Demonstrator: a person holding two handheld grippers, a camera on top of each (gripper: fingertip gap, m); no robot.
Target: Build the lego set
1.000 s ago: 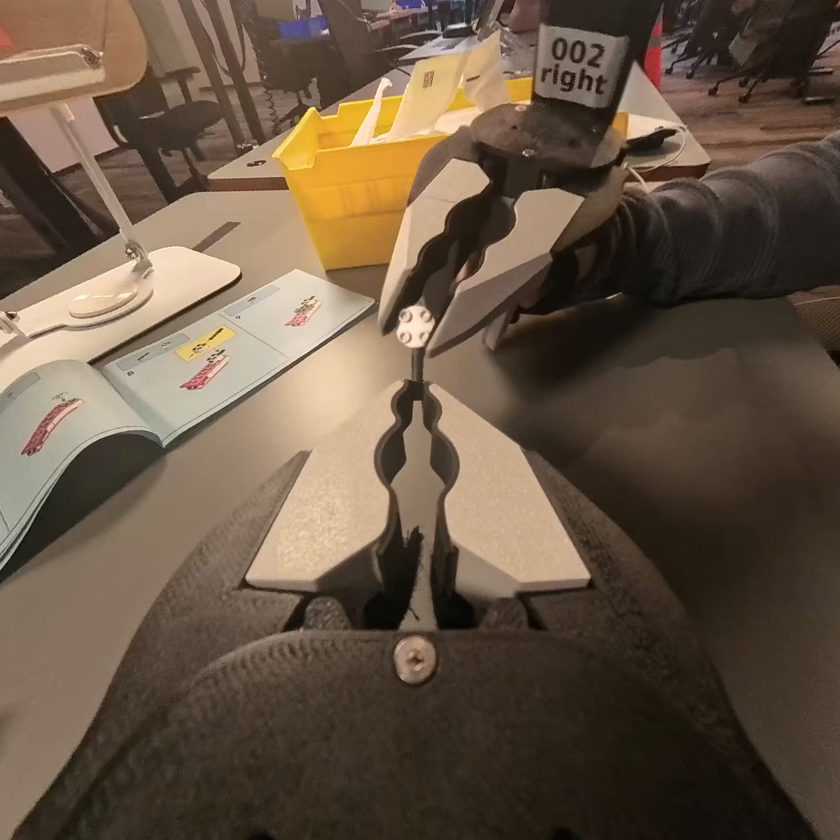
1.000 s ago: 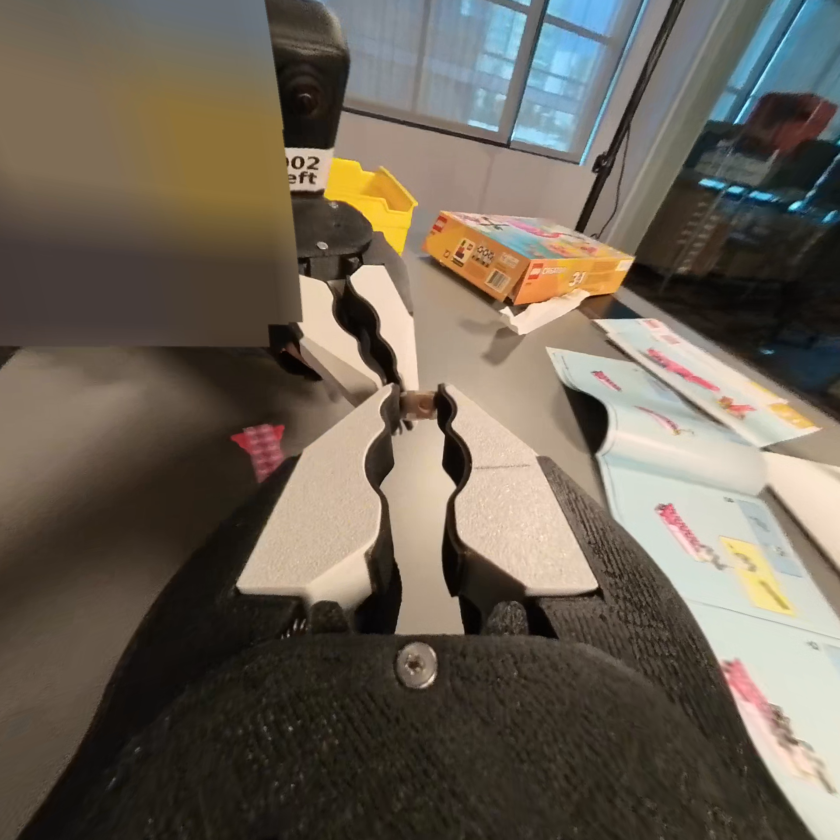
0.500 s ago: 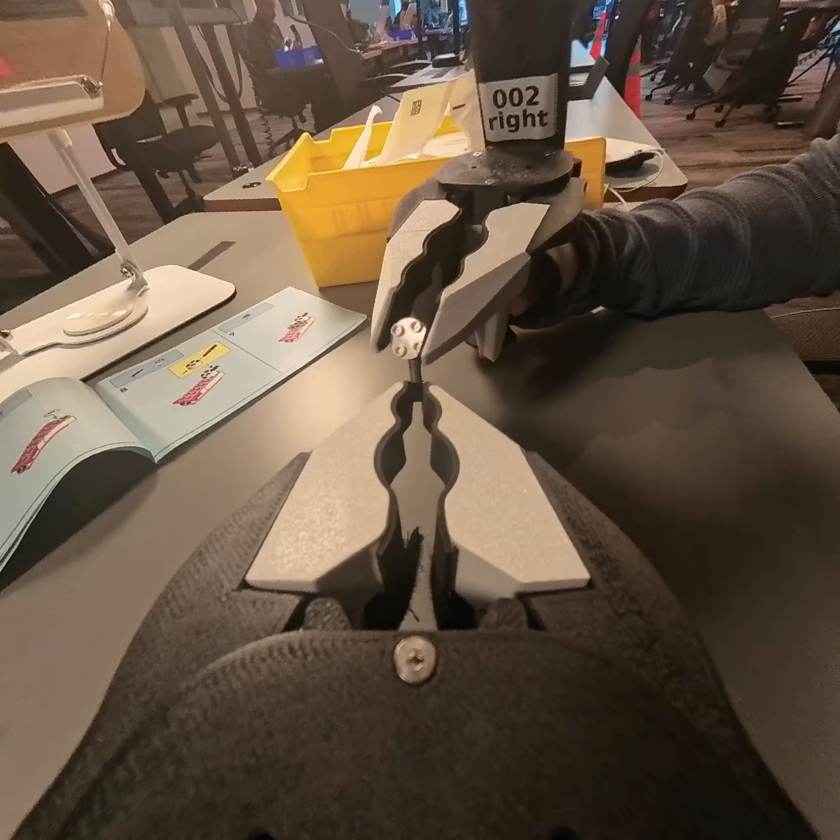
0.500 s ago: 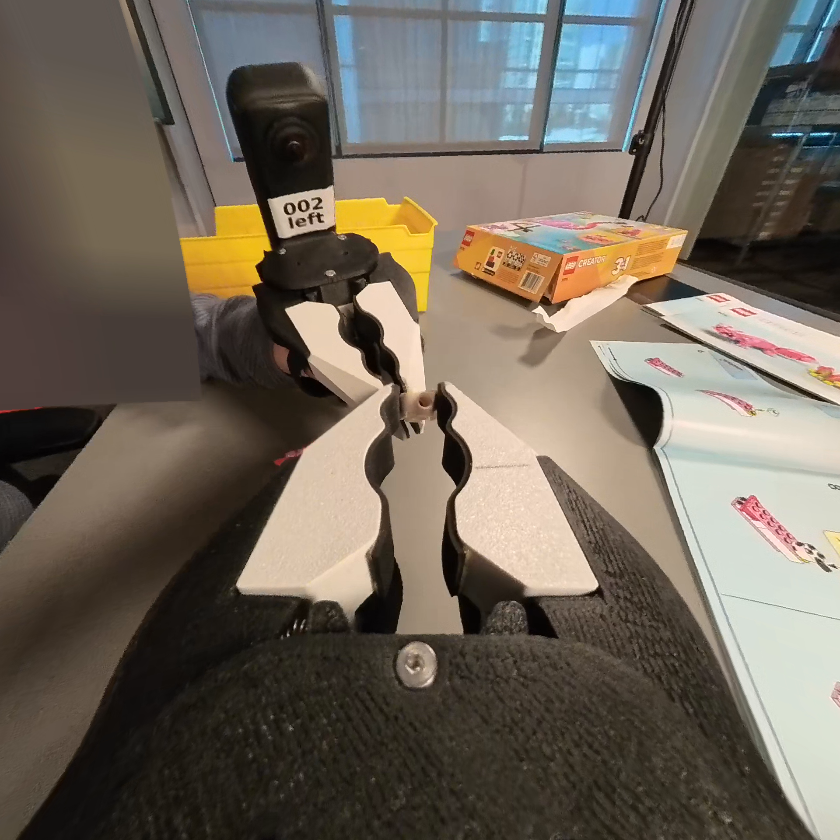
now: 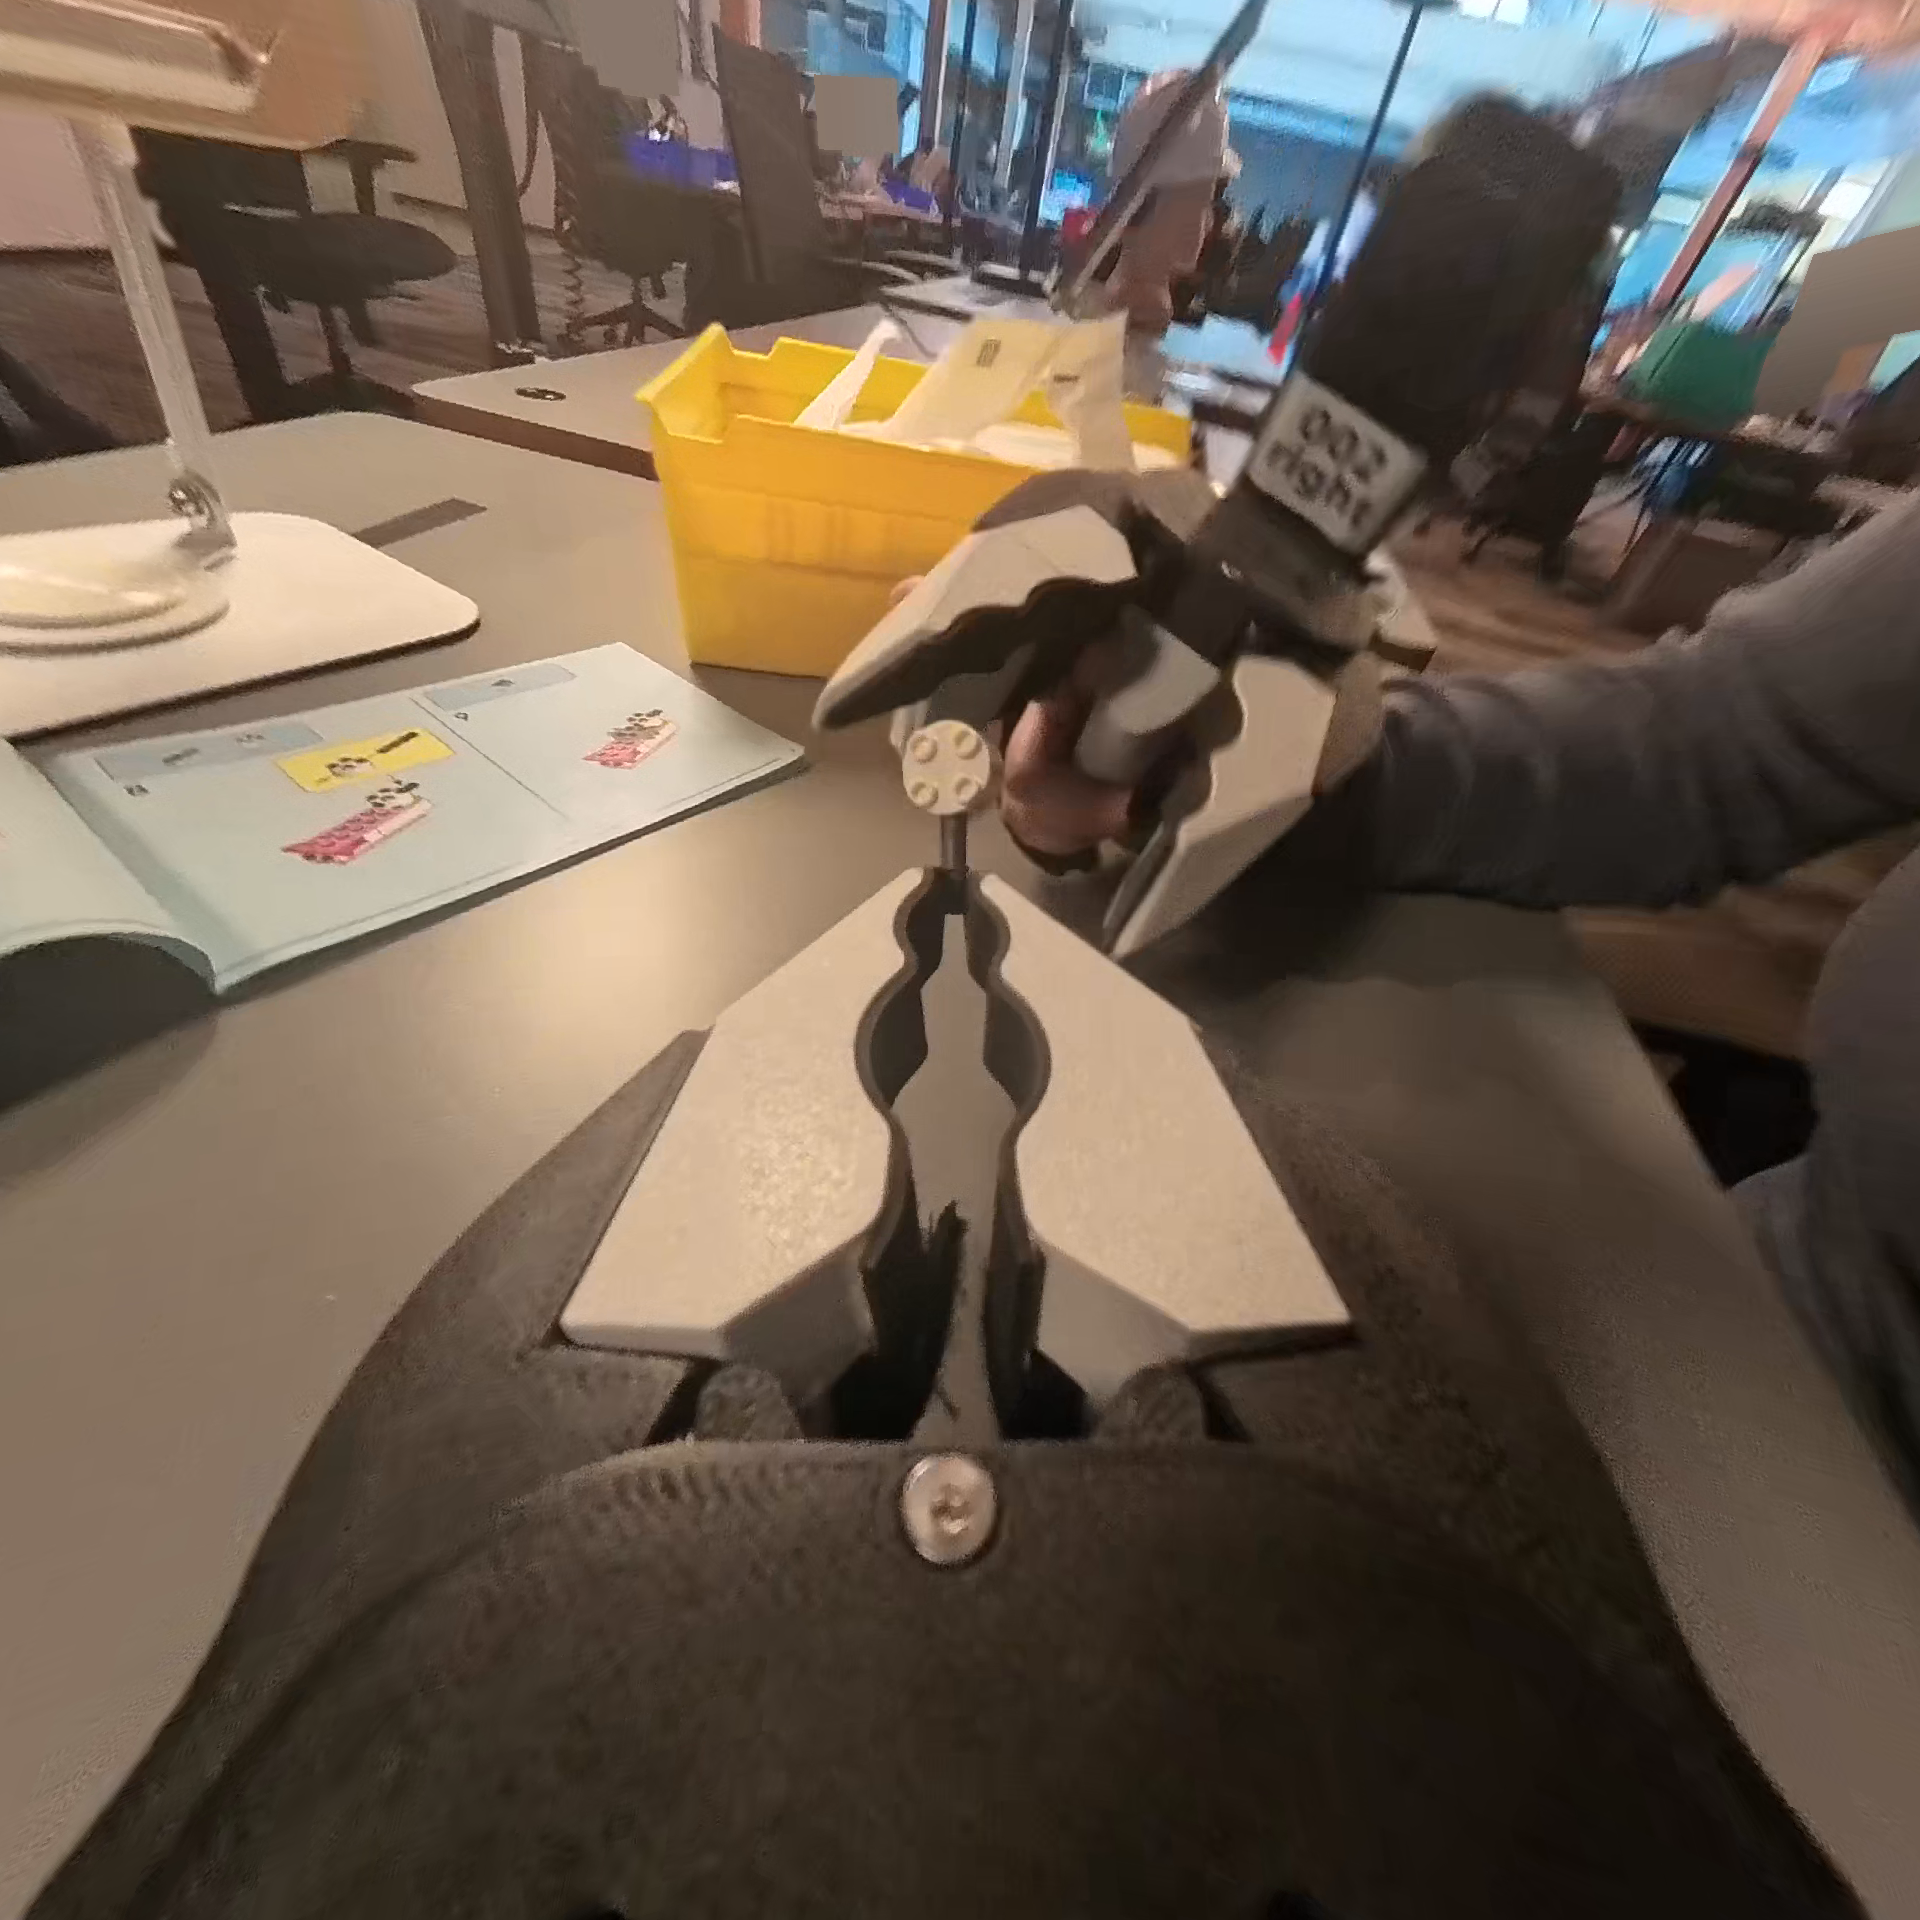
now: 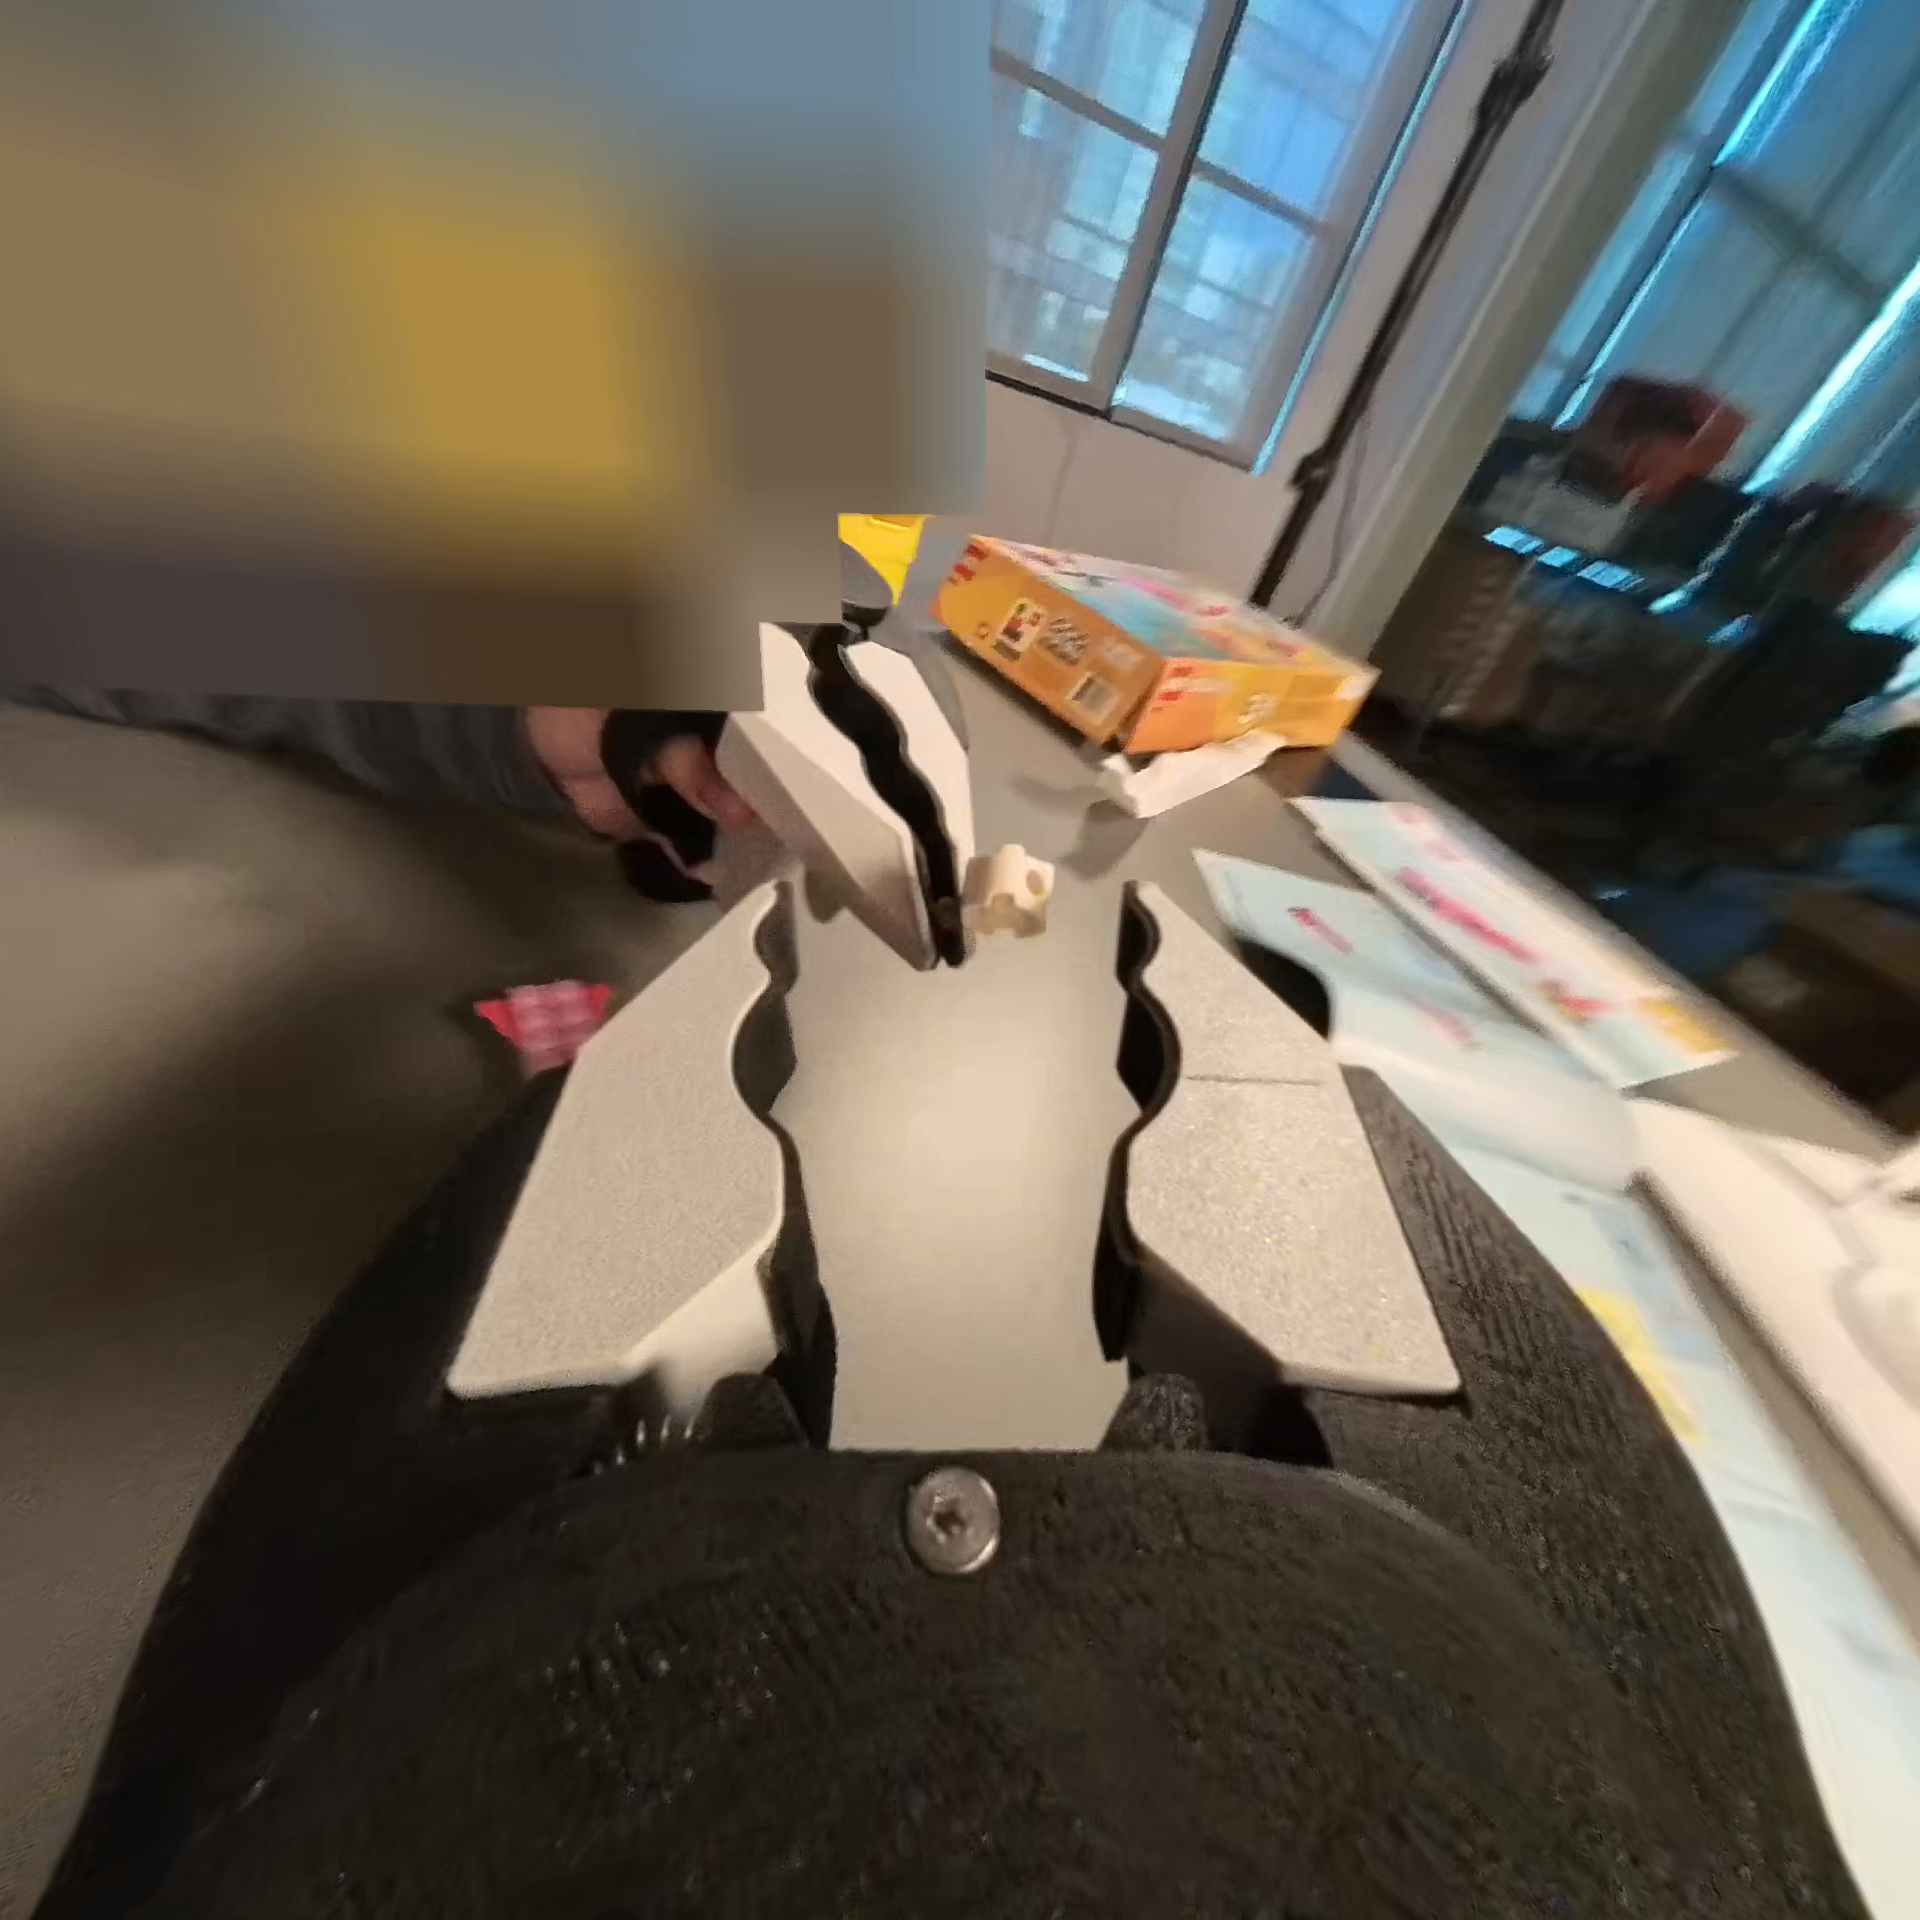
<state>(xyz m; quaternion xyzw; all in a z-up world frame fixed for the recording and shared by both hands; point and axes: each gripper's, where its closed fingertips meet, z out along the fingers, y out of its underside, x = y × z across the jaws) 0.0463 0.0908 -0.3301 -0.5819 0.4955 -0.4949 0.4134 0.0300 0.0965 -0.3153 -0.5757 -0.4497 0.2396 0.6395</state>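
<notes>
My left gripper (image 5: 951, 885) is shut on a thin dark pin (image 5: 950, 844). The pin carries a small white round brick (image 5: 944, 767) on its far end, held above the grey table (image 5: 520, 1039). My right gripper (image 6: 951, 906) is open wide. The white brick (image 6: 1008, 891) stands between its fingers with a gap on each side. The left gripper's fingers (image 6: 862, 831) reach in from the upper left in the right wrist view. The right gripper's spread fingers (image 5: 997, 592) show behind the brick in the left wrist view, held by a hand (image 5: 1049, 800).
A yellow bin (image 5: 831, 540) with paper bags stands behind. An open instruction booklet (image 5: 416, 790) and a white lamp base (image 5: 260, 613) lie to the left. An orange box (image 6: 1143, 665), more booklets (image 6: 1455, 987) and a pink brick piece (image 6: 540, 1018) lie on the table. The tips of both grippers are at nearly the same place.
My right gripper opened and let go of the white brick, which stays on the pin in my left gripper. The left gripper stays shut. Both views have swung.
</notes>
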